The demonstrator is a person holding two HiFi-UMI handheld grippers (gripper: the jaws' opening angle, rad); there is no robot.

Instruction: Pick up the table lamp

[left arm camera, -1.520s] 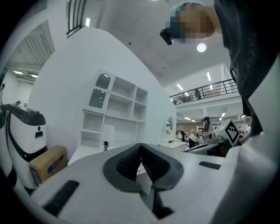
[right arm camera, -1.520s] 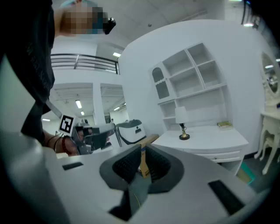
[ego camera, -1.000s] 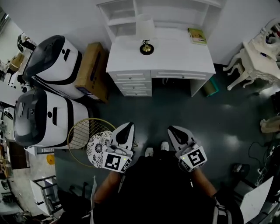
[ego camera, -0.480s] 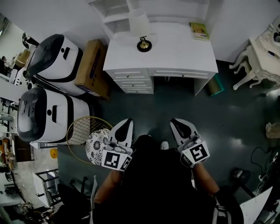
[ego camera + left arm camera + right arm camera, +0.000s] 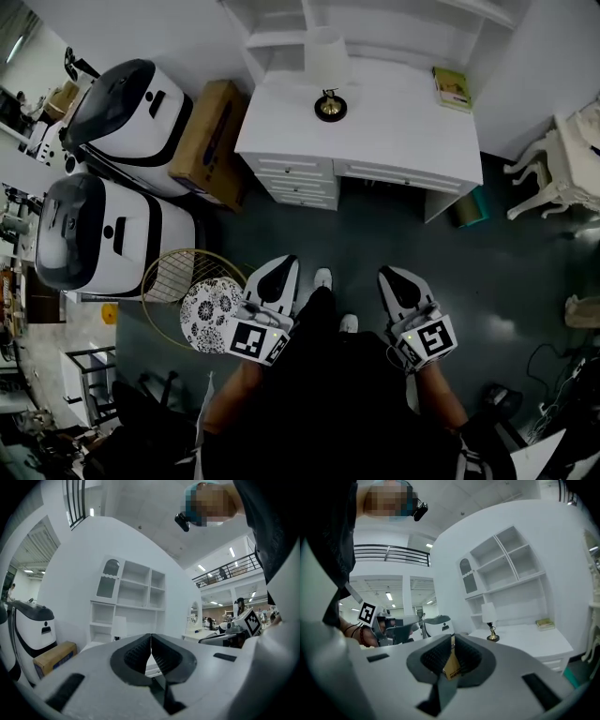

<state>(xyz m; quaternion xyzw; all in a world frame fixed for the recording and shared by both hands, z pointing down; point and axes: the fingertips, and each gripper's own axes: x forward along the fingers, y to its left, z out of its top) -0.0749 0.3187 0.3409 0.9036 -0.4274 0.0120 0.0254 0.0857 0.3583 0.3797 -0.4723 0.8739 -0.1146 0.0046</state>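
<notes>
The table lamp [image 5: 328, 80] has a white shade and a brass foot and stands at the back of the white desk [image 5: 403, 127], under its shelf unit. It is far ahead of both grippers. My left gripper [image 5: 279, 267] and right gripper [image 5: 393, 278] are held level in front of my body over the dark floor, both shut and empty. In the left gripper view the lamp [image 5: 119, 628] shows small beyond the closed left gripper [image 5: 151, 644]. In the right gripper view the lamp [image 5: 489, 620] stands right of the closed right gripper [image 5: 452, 641].
Two white-and-black machines [image 5: 117, 122] [image 5: 98, 246] and a cardboard box [image 5: 214, 141] line the left side. A gold wire basket [image 5: 173, 281] and a patterned round disc [image 5: 210, 309] sit by my left gripper. A green book [image 5: 452, 86] lies on the desk. White ornate furniture [image 5: 562, 159] stands at the right.
I have stepped forward, so both grippers sit a little nearer the desk. Desk and lamp have shifted right in the head view. Both grippers stay shut.
</notes>
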